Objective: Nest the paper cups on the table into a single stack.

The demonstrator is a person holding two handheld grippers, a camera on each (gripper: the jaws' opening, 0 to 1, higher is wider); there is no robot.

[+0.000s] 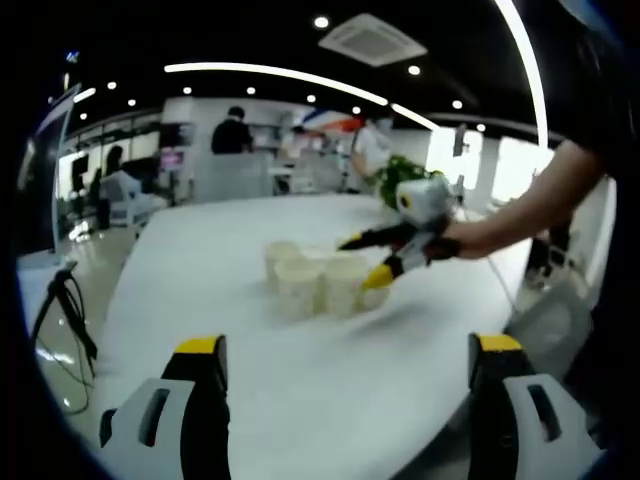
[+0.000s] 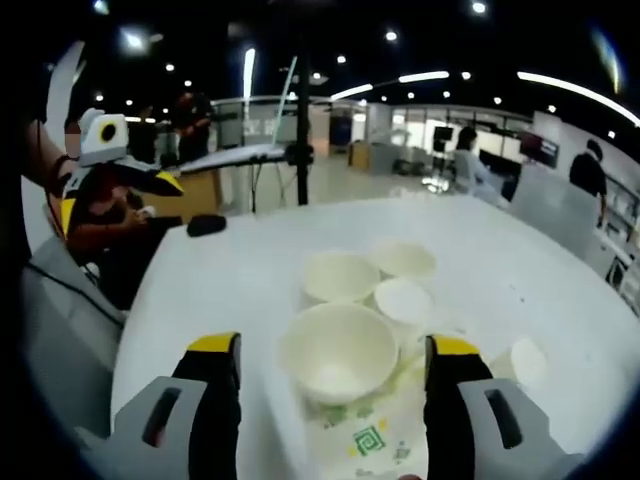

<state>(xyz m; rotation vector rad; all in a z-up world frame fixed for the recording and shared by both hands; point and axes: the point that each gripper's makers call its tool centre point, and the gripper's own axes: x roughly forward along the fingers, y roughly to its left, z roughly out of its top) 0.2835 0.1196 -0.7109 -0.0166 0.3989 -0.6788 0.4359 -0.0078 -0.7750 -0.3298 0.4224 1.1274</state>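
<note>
right gripper view: right gripper (image 2: pixel 328 372) spread wide around nearest paper cup (image 2: pixel 338 352); left gripper (image 1: pixel 348 372) spread, empty.

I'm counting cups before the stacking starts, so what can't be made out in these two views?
- Cup count: in the left gripper view the paper cups overlap and blur together.
- Nearest cup: right gripper view, base cut off by the bottom edge.
- Dark object on the table: too small to identify.

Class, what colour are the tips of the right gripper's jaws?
Yellow tips on the right gripper, clearest in the right gripper view.
</note>
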